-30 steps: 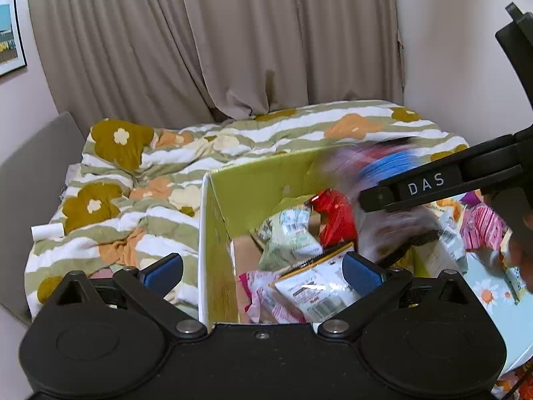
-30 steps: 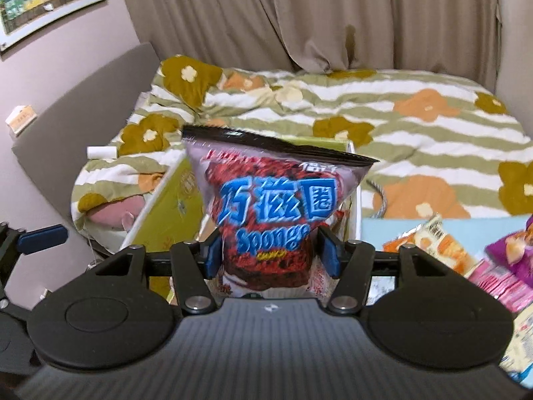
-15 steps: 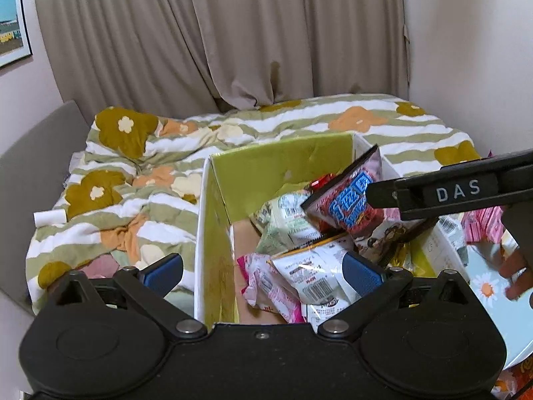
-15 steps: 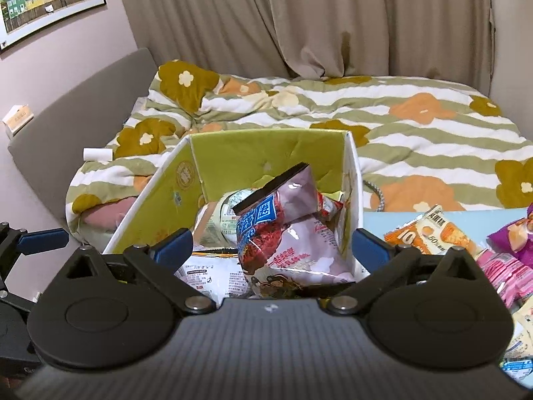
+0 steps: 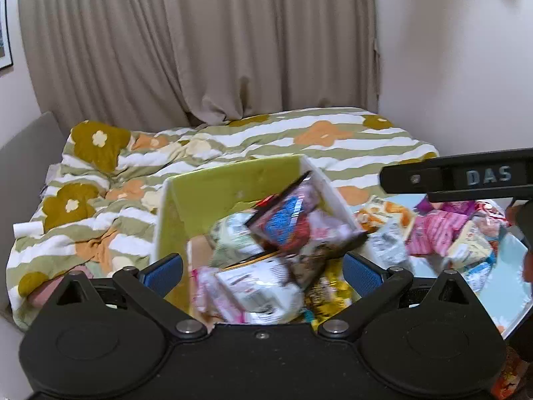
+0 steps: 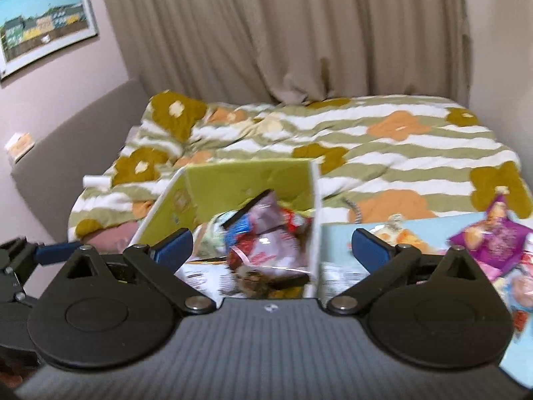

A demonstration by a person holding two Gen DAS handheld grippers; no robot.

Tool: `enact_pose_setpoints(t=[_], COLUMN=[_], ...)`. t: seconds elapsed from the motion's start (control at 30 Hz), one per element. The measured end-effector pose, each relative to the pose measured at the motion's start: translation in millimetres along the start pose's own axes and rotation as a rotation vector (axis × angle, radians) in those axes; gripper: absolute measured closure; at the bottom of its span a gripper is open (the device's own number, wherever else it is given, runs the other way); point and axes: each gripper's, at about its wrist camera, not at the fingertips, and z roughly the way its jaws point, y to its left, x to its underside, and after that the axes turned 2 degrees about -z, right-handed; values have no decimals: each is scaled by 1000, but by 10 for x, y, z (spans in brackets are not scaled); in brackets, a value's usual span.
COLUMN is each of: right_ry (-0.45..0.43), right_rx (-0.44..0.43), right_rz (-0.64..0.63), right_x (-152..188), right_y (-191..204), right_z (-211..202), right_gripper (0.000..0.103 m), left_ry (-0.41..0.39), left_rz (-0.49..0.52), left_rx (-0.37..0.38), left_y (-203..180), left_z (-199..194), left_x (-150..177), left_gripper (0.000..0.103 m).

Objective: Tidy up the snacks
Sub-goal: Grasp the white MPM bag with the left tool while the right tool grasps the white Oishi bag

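A green cardboard box (image 5: 233, 180) (image 6: 246, 180) holds several snack packets. The red and blue Sponge bag (image 5: 286, 220) (image 6: 263, 233) lies on top of them, leaning on the box's right wall. My left gripper (image 5: 263, 271) is open and empty just in front of the box. My right gripper (image 6: 271, 250) is open and empty above the box's right wall; its arm shows at the right of the left wrist view (image 5: 466, 176). More loose packets (image 5: 439, 230) (image 6: 493, 240) lie on the light blue table to the right.
A bed with a striped flowered quilt (image 5: 233, 143) (image 6: 383, 146) lies behind the box. Beige curtains (image 5: 200, 43) hang at the back. A grey headboard (image 6: 66, 146) and a framed picture (image 6: 43, 30) are at the left wall.
My right gripper opened and let the Sponge bag drop into the box, then pulled back to the right. The left gripper stayed open and shifted slightly.
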Motion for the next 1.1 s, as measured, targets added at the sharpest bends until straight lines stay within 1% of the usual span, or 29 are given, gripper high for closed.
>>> enact_pose_setpoints(t=[0.07,0.17,0.3,0.37,0.57,0.67,0.8,0.97,1.1], right_ry=[-16,-37,-57,-43,-4,18,52,97,135], right_rx=[21,73,129,155,181,189,179,159,125], right_rz=[-3,-29,-32,-30,-38,-56,-63,-83,-89], right_x=[28,59,139,181,321,394,485,585,677], right_y=[-135,-411,-895,-1175,-1952,-2285,-2716,-3068,-3283], right_z=[-141,-355,-591,-672,-783,-769,-654,-440,-194], right_gripper=[0,0,0,0,0,0,0,0,0], left_ry=[-8,-12,14,29,78,103,132,181,210], left_rz=[-2,-7,-14,-33,-73,-94,-129,-176,-208], left_rx=[10,32,36,51,93,103,124,168,189], left_y=[-169,-429,-854,-1100,-1784,-2086,-2398,-2709,-2848], left_z=[-28,-42,24,61,236,382,625,1012,1281], left_x=[-8,-3,-13,-21,-5,23,74,203,305], left_gripper=[0,0,0,0,0,0,0,0,0])
